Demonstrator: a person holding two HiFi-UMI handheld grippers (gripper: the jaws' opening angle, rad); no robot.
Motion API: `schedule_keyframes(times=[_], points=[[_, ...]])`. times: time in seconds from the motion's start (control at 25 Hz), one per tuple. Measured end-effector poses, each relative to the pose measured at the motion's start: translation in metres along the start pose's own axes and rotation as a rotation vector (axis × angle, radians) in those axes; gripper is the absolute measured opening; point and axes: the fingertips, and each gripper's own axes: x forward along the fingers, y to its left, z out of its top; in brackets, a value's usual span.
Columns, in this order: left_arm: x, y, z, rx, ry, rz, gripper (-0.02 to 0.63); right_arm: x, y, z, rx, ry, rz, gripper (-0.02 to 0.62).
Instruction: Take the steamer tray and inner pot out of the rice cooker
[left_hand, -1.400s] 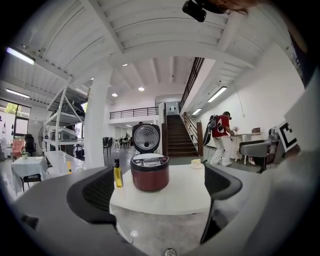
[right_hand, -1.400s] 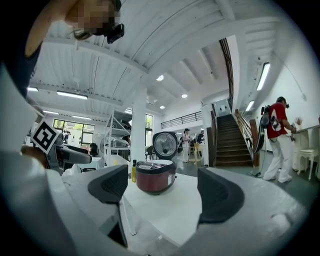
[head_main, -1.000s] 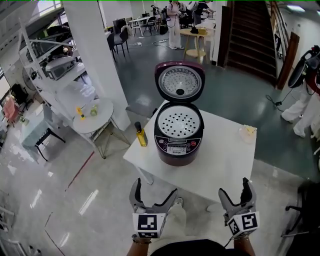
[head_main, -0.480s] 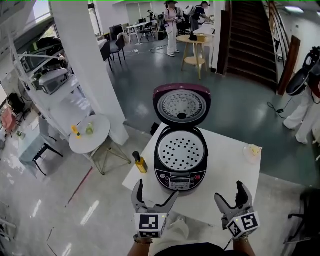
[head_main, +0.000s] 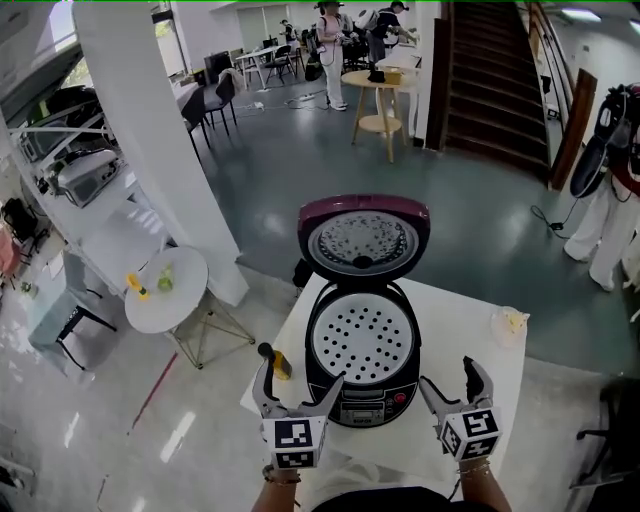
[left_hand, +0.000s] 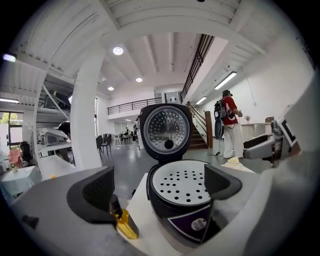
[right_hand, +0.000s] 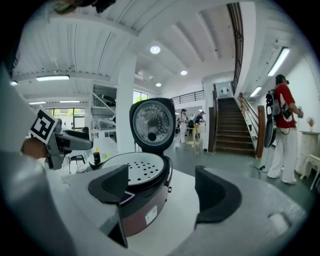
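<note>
A maroon rice cooker (head_main: 362, 400) stands on the white table (head_main: 470, 340) with its lid (head_main: 363, 238) swung up. The white perforated steamer tray (head_main: 364, 339) fills its mouth; the inner pot beneath is hidden. My left gripper (head_main: 298, 388) hovers open at the cooker's front left, and the tray (left_hand: 184, 181) shows between its jaws. My right gripper (head_main: 446, 378) is open at the cooker's front right, with the cooker (right_hand: 142, 205) to the left of its jaws. Neither touches the cooker.
A small bottle of yellow oil (head_main: 276, 362) stands on the table left of the cooker, close to my left gripper. A crumpled pale item (head_main: 509, 321) lies at the table's right edge. A round white side table (head_main: 165, 290) and a white pillar (head_main: 150, 130) stand to the left.
The view has closed in on the table. Both grippers have moved forward and now flank the cooker's front, still open and empty.
</note>
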Motion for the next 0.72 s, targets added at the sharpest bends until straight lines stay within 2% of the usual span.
schedule_keyframes(times=[0.08,0.2,0.32,0.52,0.6,0.72], points=[[0.021,0.007,-0.003,0.031,0.055,-0.055,0.554,0.027,0.0,0.009,-0.008,0.019,0.015,0.414],[0.055,0.005,-0.008,0.015,0.158,-0.168,0.551,0.063,-0.002,0.028,-0.042,0.011,0.007,0.414],[0.085,0.013,-0.02,0.053,0.236,-0.188,0.551,0.096,-0.003,0.032,-0.084,0.039,-0.013,0.41],[0.116,0.02,-0.051,0.131,0.459,-0.23,0.538,0.145,0.006,0.004,-0.207,0.281,0.036,0.41],[0.126,0.027,-0.057,0.139,0.501,-0.236,0.52,0.162,0.011,-0.01,-0.235,0.392,0.073,0.41],[0.141,0.028,-0.064,0.143,0.539,-0.267,0.511,0.181,0.015,-0.023,-0.249,0.49,0.112,0.41]])
